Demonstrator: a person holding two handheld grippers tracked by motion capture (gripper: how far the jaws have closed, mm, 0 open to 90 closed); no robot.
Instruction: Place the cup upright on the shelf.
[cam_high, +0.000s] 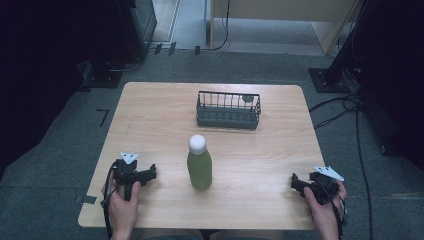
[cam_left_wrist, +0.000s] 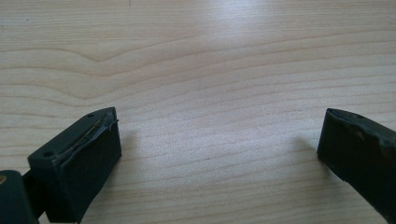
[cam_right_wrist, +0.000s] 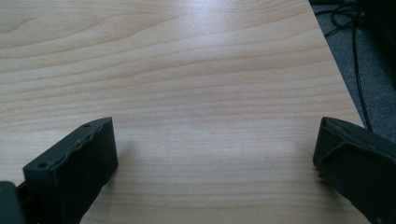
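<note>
With jaws spread, bottle (cam_high: 199, 162) between grippers.

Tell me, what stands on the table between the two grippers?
In the high view, a green bottle with a white cap stands upright on the table, between the left gripper and the right gripper, touching neither.

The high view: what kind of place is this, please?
Probably a lab or recording room, not a home: a bare wooden table stands on grey carpet, loose cables trail across the floor, and dark equipment stands surround it.
</note>
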